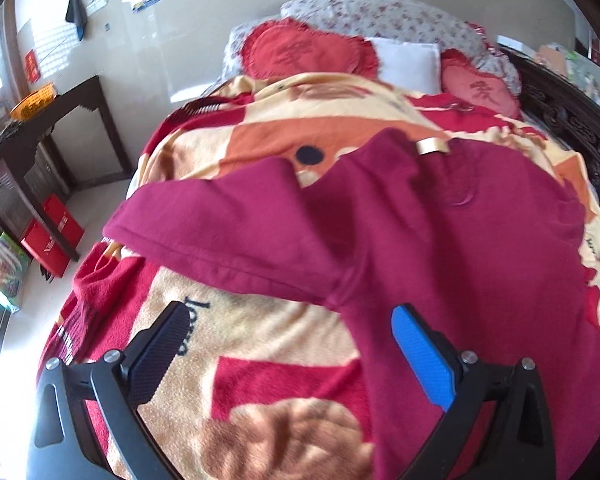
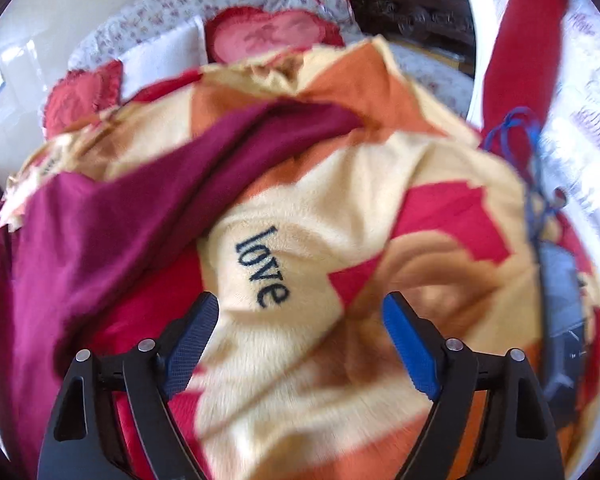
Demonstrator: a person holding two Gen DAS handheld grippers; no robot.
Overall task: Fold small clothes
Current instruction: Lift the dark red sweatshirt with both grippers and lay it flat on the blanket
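Left claw (image 1: 288, 344) spread wide, empty, poised above the sleeve seam of the maroon knit shirt (image 1: 440, 216); right claw (image 2: 300, 320) equally wide, empty, over bare plush orange-and-cream blanket (image 2: 340, 208). Shirt lies rumpled across the bed, sleeve flung out. Risk: a low pinch catches blanket pile along with the knit, dragging both and skewing the fold.

right gripper (image 2: 300, 312): jaws wide apart, nothing between them, above the blanket | blanket (image 2: 320, 216): cream, orange and red, "love" lettering just ahead of the jaws | maroon garment (image 2: 112, 220): spread on the blanket at left, rumpled | heart cushion (image 2: 268, 34): at the bedhead
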